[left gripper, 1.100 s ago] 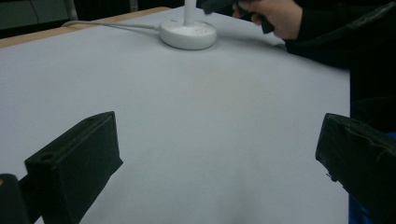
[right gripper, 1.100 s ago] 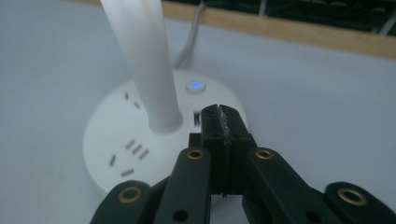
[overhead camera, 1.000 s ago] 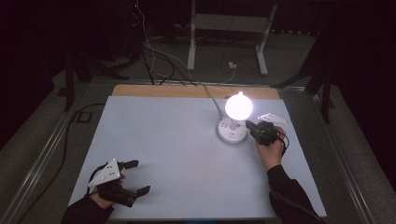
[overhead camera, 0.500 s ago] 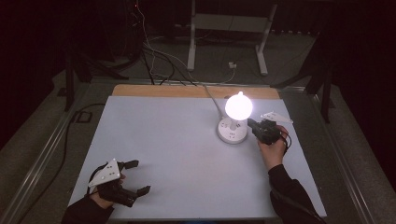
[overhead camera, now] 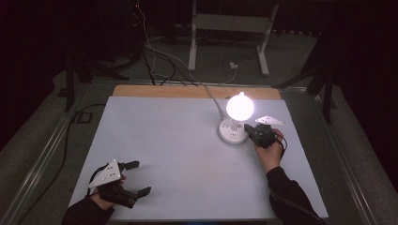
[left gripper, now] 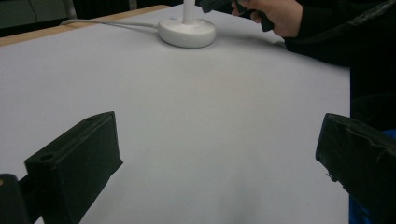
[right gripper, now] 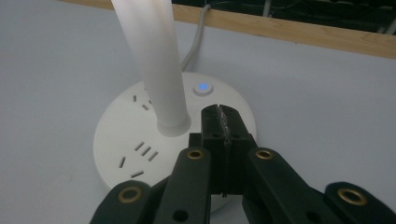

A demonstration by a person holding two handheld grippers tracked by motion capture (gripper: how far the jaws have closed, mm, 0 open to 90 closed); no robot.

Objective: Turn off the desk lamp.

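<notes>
My right tool point(right gripper: 223, 122) has its jaws pressed together on nothing, tips over the lamp base point(right gripper: 140, 154) just short of the glowing blue button point(right gripper: 202, 87). The lit lamp point(overhead camera: 239, 107) stands at two o'clock on the worktop point(overhead camera: 178, 140). My left tool point(overhead camera: 133, 178) rests wide open at seven o'clock.

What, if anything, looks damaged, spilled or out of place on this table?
Nothing stands out. The lamp stands upright and lit on the table, its button glowing blue. The right gripper is shut just above the lamp's base; the left gripper is open.
</notes>
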